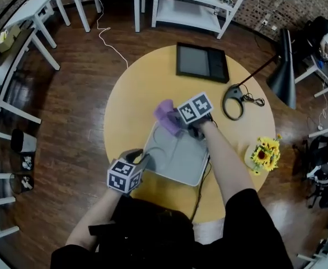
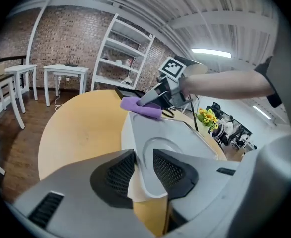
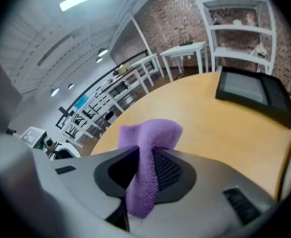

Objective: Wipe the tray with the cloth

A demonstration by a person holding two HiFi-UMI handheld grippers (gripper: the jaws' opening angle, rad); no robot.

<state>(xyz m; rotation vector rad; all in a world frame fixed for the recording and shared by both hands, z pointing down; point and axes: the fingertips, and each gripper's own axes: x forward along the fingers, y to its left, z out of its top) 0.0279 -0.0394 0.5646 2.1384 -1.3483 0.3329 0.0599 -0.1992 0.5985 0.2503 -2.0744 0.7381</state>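
- Left gripper (image 2: 142,172) is clamped on the near corner rim of the tray (image 1: 178,156), lower left of the tray in the head view. That likely anchors it on the table (image 1: 141,88) so wiping can't shove it.
- Right gripper (image 3: 144,168) has its jaws closed on a fold of the purple cloth (image 3: 153,133), with a loose end sticking out front as the wiping pad.
- Cloth sits at the tray's upper-left edge, mid-frame in the head view. It looks like one end of a stroke.

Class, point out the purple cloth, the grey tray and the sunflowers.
purple cloth (image 3: 153,131), right gripper view, folded top above the jaws.
grey tray (image 1: 181,161), head view, bare middle of its floor.
sunflowers (image 1: 265,152), head view, yellow blossoms.
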